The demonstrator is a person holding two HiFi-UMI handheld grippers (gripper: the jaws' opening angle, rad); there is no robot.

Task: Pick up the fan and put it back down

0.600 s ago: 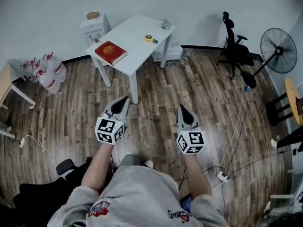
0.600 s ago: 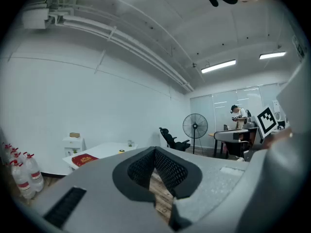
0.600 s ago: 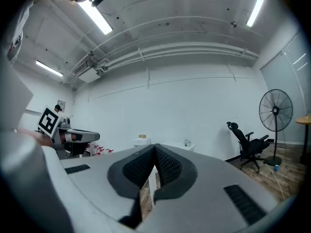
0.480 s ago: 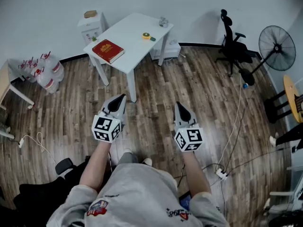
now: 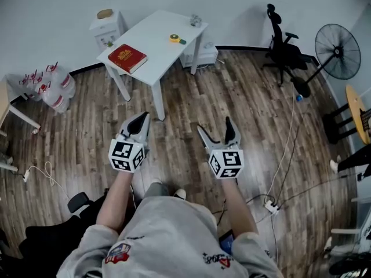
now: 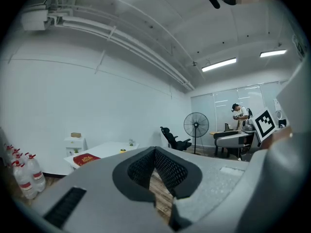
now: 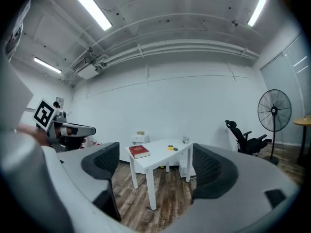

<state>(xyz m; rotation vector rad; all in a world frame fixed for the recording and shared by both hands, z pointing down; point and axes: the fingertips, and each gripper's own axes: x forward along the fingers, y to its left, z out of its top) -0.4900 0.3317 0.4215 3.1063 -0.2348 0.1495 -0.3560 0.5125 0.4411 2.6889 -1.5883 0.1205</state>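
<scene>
The black pedestal fan (image 5: 338, 51) stands at the far right of the room by the wall, well away from both grippers. It also appears as the fan (image 6: 196, 125) in the left gripper view and as the fan (image 7: 273, 110) at the right edge of the right gripper view. My left gripper (image 5: 138, 123) is held level over the wooden floor, its jaws together and empty; in its own view the left gripper (image 6: 154, 154) shows both pads meeting. My right gripper (image 5: 214, 129) stands open beside it, nothing between the jaws, and the right gripper (image 7: 155, 149) frames the white table.
Ahead stands a white table (image 5: 156, 45) with a red book (image 5: 127, 58) and a yellow tape roll (image 5: 174, 38). A black office chair (image 5: 282, 48) is near the fan. Water bottles (image 5: 52, 86) sit at left. Cables and a power strip (image 5: 271, 208) lie on the floor at right.
The right gripper's jaws have spread from together to wide open. Both grippers have drifted slightly left and lower in the head view; the left one stays shut.
</scene>
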